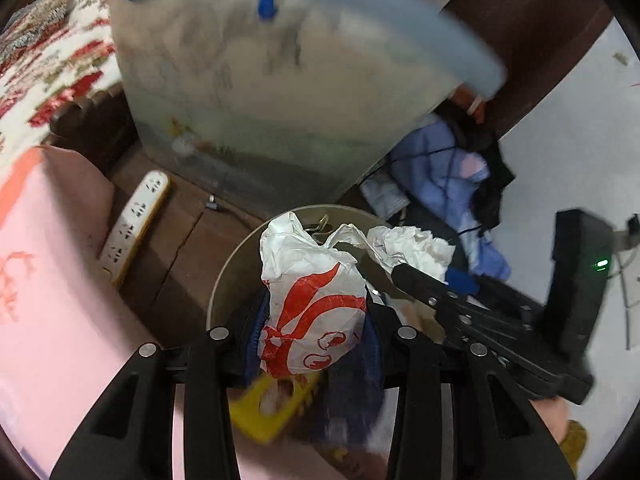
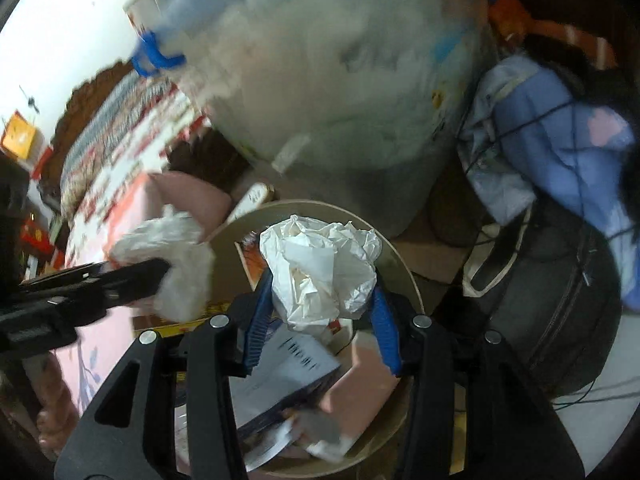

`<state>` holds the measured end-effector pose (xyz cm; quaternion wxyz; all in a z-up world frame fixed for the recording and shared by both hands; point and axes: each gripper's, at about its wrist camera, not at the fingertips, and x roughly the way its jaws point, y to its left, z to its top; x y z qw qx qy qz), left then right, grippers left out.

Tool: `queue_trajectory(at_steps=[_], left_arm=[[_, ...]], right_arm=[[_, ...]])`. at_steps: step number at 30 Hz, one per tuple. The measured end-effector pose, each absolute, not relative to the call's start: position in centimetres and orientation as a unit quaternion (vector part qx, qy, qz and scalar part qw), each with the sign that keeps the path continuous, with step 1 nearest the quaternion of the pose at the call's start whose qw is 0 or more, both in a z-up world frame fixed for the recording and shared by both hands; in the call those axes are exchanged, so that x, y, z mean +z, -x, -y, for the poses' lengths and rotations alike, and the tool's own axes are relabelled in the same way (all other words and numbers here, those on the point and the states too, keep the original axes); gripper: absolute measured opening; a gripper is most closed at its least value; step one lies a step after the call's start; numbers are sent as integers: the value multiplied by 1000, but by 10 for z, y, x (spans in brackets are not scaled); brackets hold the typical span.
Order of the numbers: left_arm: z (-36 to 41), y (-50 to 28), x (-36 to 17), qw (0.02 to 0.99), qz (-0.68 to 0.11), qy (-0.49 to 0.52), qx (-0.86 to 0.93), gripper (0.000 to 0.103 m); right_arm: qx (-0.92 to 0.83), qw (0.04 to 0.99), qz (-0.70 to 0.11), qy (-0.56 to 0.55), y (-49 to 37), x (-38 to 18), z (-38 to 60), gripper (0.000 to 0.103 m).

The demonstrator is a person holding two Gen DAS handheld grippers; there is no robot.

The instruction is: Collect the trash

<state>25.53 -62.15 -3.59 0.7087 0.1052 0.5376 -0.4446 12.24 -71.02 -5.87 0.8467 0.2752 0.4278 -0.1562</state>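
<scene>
The left gripper is clamping a crumpled white plastic bag with a red printed design between its blue-padded fingers. The red print is looping into swirls and rounded shapes, perhaps a logo, but no letters can be made out. The bag is hanging directly above the round beige trash bin, whose rim is curving behind and left of it.

The right gripper is pinching a wad of crumpled white paper between its blue pads, and this wad too is sitting over the bin. In the left wrist view the right gripper is reaching in from the right, holding the wad beside the bag.

Inside the bin, discarded papers are piling up: a white sheet with dark printed lines, too blurred to read, a pinkish card and a yellow carton whose markings are smeared.

Behind the bin a large translucent storage box with a pale blue lid and blue clips is standing, motion-blurred. A white power strip is lying on the dark wooden surface to its left, near pink bedding. A heap of blue clothing is lying on the right.
</scene>
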Motion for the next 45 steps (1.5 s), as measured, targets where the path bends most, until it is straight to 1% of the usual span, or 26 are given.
queue_trajectory(at_steps=[1,2,3,4,5,6,7,8,9,10,15,20,22,24,26,28,30,34,40,45], left_arm=[[626,-256,-43,705,-545,-107,-441,41],[632,-259,-52,699,-556,-109,-436,45],[637,-261,-59,694,-565,-109,-432,54],[640,-262,-67,686,-577,-110,-429,60],[640,-264,-71,682,-585,-105,-425,63],[638,-266,-71,679,-591,-98,-426,72],[633,-268,-68,682,-586,-92,-428,77],[630,-269,-64,688,-579,-87,-430,78],[625,-270,-58,693,-572,-83,-431,80],[621,-272,-52,698,-567,-78,-430,80],[587,-275,-18,709,-550,-27,-440,80],[535,-250,10,723,-524,-5,-451,80],[512,-232,17,734,-509,-13,-449,81],[486,-212,22,751,-489,-36,-441,84],[458,-187,27,783,-452,-75,-420,87],[429,-167,31,803,-422,-102,-408,91],[401,-152,31,812,-408,-110,-402,93],[345,-129,37,826,-388,-114,-392,94],[269,-101,52,862,-349,-115,-349,94],[222,-84,58,874,-337,-110,-333,94]], right_arm=[[-152,842,-437,-277,-127,-63,715,49],[-148,837,-446,-280,-132,-68,718,52],[-139,831,-457,-286,-137,-74,721,53],[-130,824,-466,-294,-140,-80,722,54],[-134,819,-471,-297,-141,-84,725,59],[-138,822,-466,-298,-140,-84,726,62],[-133,826,-458,-299,-138,-82,726,65],[-129,832,-449,-299,-136,-79,726,72],[-129,840,-436,-296,-132,-73,724,77],[-139,848,-424,-286,-127,-67,721,82],[-152,868,-385,-274,-102,-40,708,82],[-162,879,-344,-289,-65,-13,675,82],[-168,880,-319,-309,-42,-4,652,82],[-166,882,-291,-332,-20,0,627,83],[-176,885,-267,-339,2,0,596,88],[-179,888,-248,-342,19,-2,561,90],[-178,889,-241,-346,30,-6,529,90],[-180,885,-234,-359,48,-12,477,90],[-182,895,-234,-334,63,0,405,90],[-181,904,-225,-316,78,17,361,92]])
